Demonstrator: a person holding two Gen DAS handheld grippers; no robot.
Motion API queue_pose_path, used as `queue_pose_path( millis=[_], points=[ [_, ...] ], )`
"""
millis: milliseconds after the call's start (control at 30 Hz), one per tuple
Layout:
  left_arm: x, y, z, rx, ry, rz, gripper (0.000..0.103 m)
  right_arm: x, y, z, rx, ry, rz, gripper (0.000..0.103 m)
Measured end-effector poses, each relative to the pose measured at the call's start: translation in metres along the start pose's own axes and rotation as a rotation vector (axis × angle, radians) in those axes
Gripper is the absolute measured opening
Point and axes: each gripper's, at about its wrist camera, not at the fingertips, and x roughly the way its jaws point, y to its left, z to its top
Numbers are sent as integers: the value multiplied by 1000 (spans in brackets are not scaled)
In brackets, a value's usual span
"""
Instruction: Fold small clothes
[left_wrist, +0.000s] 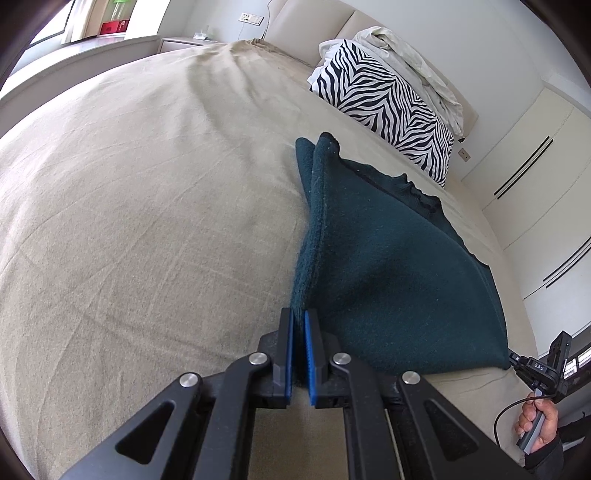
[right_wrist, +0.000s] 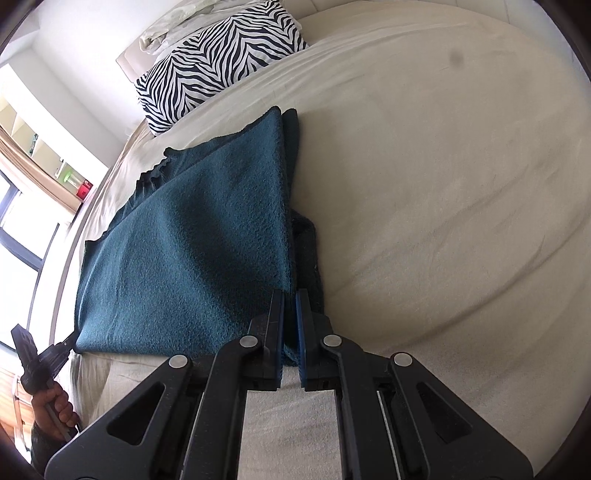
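On the bed: we are holding one dark teal garment (left_wrist: 388, 266) stretched between our two grippers, above the beige bedsheet (left_wrist: 147, 203).
Left gripper (left_wrist: 300, 317): we are pinching one near corner of the garment, the blue-padded fingers (left_wrist: 289, 354) closed on the cloth.
Right gripper (right_wrist: 290, 295): we are clamping the other near corner, its fingers closed on the folded edge.
Garment: it is lying doubled over itself, with a frilled hem (left_wrist: 421, 192) showing on the lower layer; its far end is resting on the sheet toward the head of the bed.
Near edge of the bed: both gripped corners are sitting here, the cloth taut between them.
Head of the bed: a zebra-striped pillow (right_wrist: 218, 55) is lying there, with a crumpled white blanket (left_wrist: 413, 62) behind it.
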Motion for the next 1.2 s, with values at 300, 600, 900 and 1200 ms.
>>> queue_pose_path(
  millis=[300, 600, 900, 1200],
  points=[
    [-35, -14, 21, 29, -90, 84, 22, -28, -1, 12, 52, -41, -30, 31],
    [24, -107, 100, 228, -135, 115, 40, -5, 68, 75, -13, -88, 221, 52],
    [135, -128, 120, 343, -37, 239, 42, 118, 151, 105, 3, 80, 463, 52],
    [131, -87, 118, 209, -61, 130, 42, 150, 94, 113, 222, 14, 568, 32]
  ],
)
